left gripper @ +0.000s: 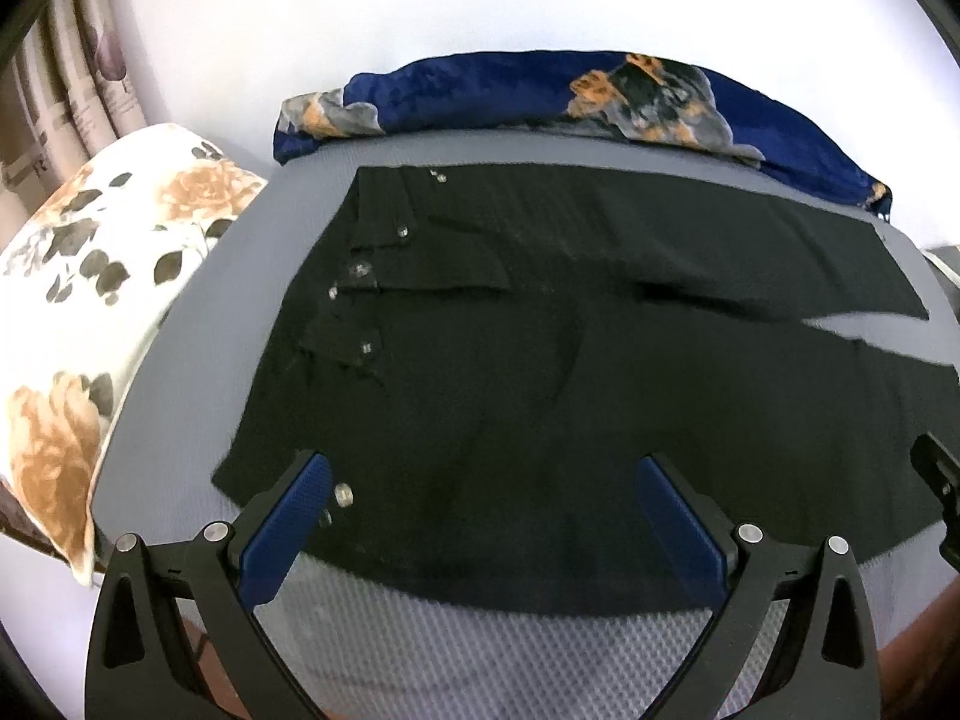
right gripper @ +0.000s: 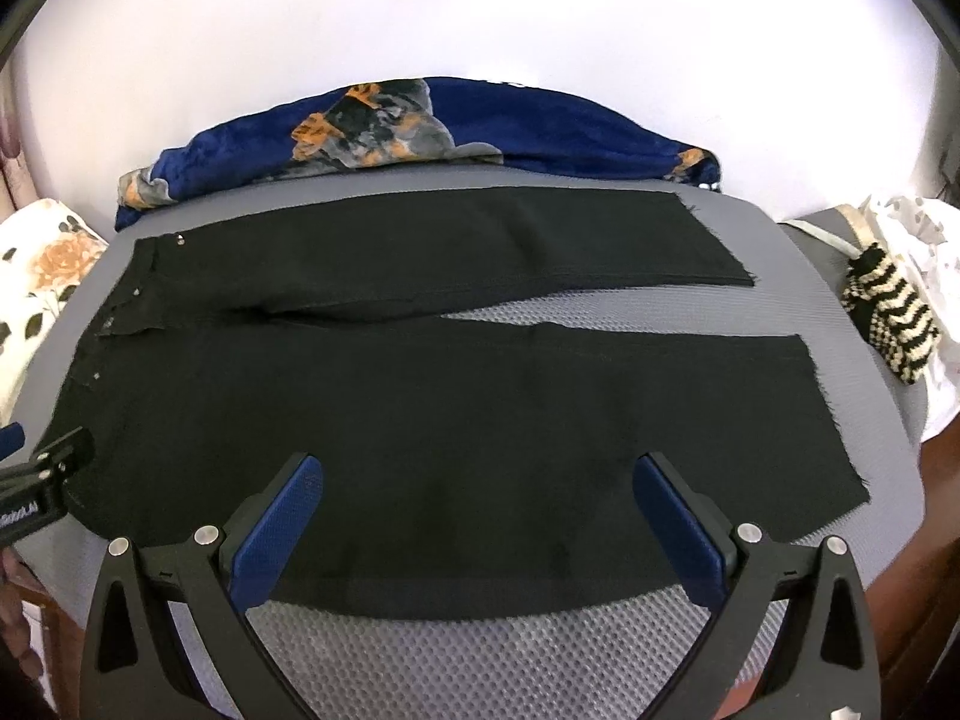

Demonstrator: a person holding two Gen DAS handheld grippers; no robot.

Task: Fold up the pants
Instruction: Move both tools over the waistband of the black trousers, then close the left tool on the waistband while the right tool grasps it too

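Observation:
Black pants [left gripper: 540, 360] lie spread flat on a grey mesh surface [left gripper: 420, 648], waistband with silver studs to the left, two legs running right with a gap between them. They also show in the right wrist view [right gripper: 450, 408]. My left gripper [left gripper: 483, 468] is open, hovering over the near edge by the waist. My right gripper [right gripper: 477, 468] is open over the near leg's edge. The left gripper's tip [right gripper: 42, 474] shows at the far left of the right wrist view; the right gripper's tip [left gripper: 939, 480] shows at the right edge of the left wrist view.
A blue floral blanket [left gripper: 570, 96] lies bunched behind the pants, seen also in the right wrist view [right gripper: 420, 132]. A white floral pillow [left gripper: 90, 276] sits left. A black-and-cream striped knit item [right gripper: 888, 318] and white cloth [right gripper: 924, 240] lie at right.

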